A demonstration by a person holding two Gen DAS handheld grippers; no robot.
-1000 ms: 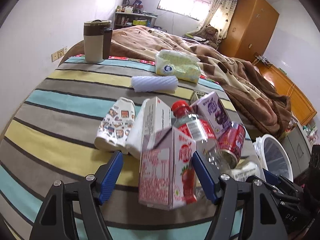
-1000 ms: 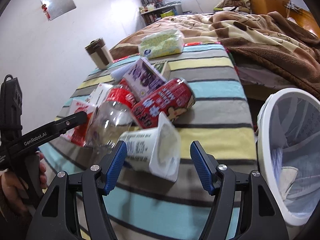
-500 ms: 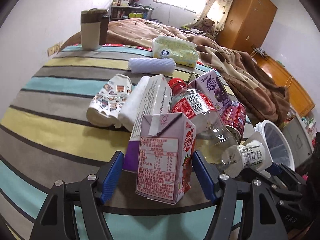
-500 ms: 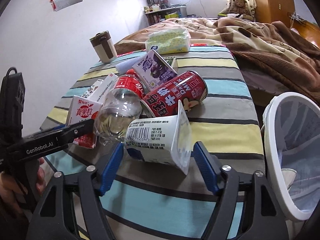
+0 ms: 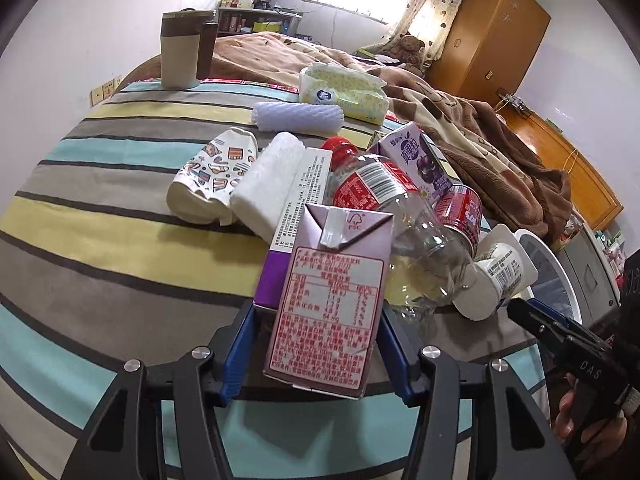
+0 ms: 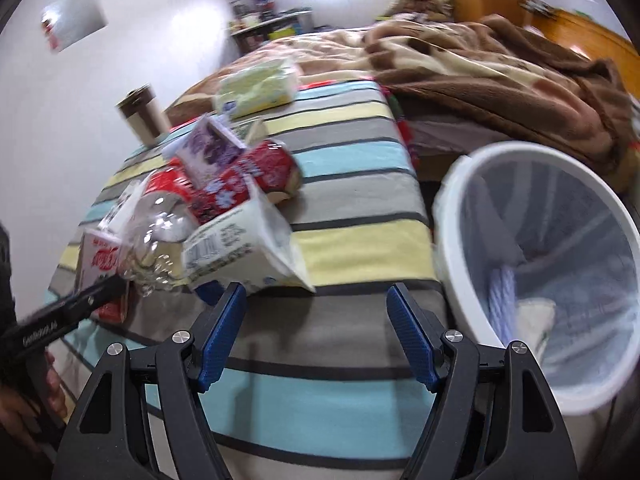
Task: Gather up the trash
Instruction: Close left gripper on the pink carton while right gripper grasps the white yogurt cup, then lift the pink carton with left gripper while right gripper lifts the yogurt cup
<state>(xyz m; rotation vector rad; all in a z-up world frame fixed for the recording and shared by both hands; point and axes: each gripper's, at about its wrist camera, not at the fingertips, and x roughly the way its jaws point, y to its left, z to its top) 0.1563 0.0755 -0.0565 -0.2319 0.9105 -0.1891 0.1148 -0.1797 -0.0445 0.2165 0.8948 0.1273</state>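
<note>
- Left tool (image 5: 317,322): its jaws have just been closing around the upright pink drink carton (image 5: 332,300), which stands near the front edge of the striped desk (image 5: 100,240). A gap shows at the left pad, so the carton is bracketed but probably not yet pinched.
- Risk 1: lifting before both pads bear lets the carton slip or topple. Its thin walls may also buckle under a hard squeeze.
- Risk 2: the left pad sits close to the purple-ended box (image 5: 276,280) just behind the carton. It may catch that box too.
- Risk 3: the clear bottle (image 5: 416,240) lies just beside the carton, perhaps touching it. Removing the carton may set the bottle rolling toward the desk edge.
- Right tool (image 6: 316,296): its jaws, just opened wider, stand spread with nothing between them. The tipped yoghurt cup (image 6: 240,248) lies ahead and to the left, outside the jaws; the view is blurred.
- Risk 4: a hurried approach may nudge the cup off the desk instead of seating it.
- Risk 5: the white bin (image 6: 452,240) stands beside the desk, below its top. A release short of the rim drops trash onto the floor.
</note>
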